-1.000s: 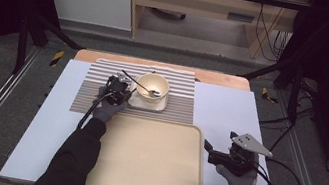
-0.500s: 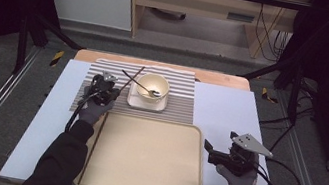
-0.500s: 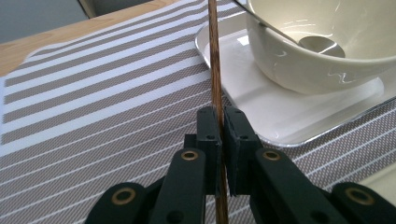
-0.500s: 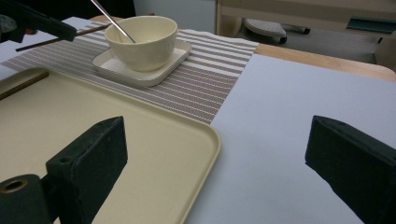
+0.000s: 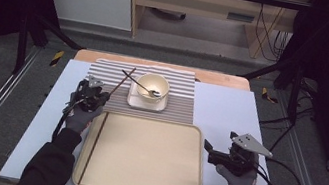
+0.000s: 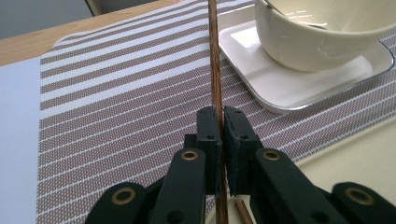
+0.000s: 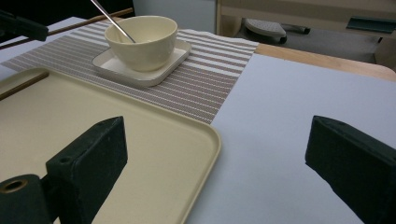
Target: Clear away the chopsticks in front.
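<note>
Even overhead light, dark surroundings, soft shadows, near foreground perhaps slightly blurred

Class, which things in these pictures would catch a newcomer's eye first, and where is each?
The left gripper, shut on a brown chopstick over the striped mat. Beyond it a cream bowl with a spoon sits on a square saucer. The big cream tray lies nearest, another chopstick along its left edge.

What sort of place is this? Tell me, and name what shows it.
Probably a lab or studio set up for recording a table-setting job: a table ringed by black frame poles and loose cables, laid with a striped placemat, bowl and tray.
</note>
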A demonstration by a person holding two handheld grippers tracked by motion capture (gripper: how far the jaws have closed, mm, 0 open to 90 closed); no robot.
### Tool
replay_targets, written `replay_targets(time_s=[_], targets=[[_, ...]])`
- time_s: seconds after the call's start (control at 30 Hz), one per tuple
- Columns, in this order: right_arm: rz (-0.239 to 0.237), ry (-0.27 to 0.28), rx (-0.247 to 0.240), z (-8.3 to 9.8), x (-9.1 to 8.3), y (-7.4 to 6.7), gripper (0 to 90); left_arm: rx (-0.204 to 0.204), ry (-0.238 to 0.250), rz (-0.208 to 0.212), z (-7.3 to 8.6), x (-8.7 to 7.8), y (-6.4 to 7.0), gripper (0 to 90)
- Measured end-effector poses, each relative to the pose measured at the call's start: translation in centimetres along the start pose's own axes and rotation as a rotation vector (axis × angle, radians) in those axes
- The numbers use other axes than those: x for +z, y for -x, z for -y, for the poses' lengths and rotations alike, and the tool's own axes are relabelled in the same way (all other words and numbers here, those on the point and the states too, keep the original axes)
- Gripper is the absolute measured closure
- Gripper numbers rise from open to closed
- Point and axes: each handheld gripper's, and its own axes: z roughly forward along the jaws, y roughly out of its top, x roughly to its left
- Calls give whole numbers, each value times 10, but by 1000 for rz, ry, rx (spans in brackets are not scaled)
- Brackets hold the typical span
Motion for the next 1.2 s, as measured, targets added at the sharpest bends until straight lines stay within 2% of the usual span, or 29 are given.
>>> replay_targets(time_s=[0.17, 0.43, 0.57, 0.7, 0.93, 0.97, 1.2], targets=[[1, 1, -1, 0, -1, 0, 58, -8, 5, 5, 3, -7, -2, 851], [0, 3, -2, 0, -2, 1, 57, -10, 7, -8, 11, -21, -6, 851], [-1, 5, -2, -1, -3, 1, 57, -29, 13, -19, 17, -31, -11, 851], [-1, 7, -2, -1, -3, 1, 57, -30, 12, -33, 22, -38, -13, 851], [1, 8, -4, -1, -4, 1, 56, -42, 14, -47, 31, -52, -14, 851], [0, 12, 0, -1, -5, 1, 56, -42, 18, -51, 34, -57, -12, 851], [3, 12, 0, -1, -5, 1, 56, -42, 20, -58, 42, -70, -5, 851]])
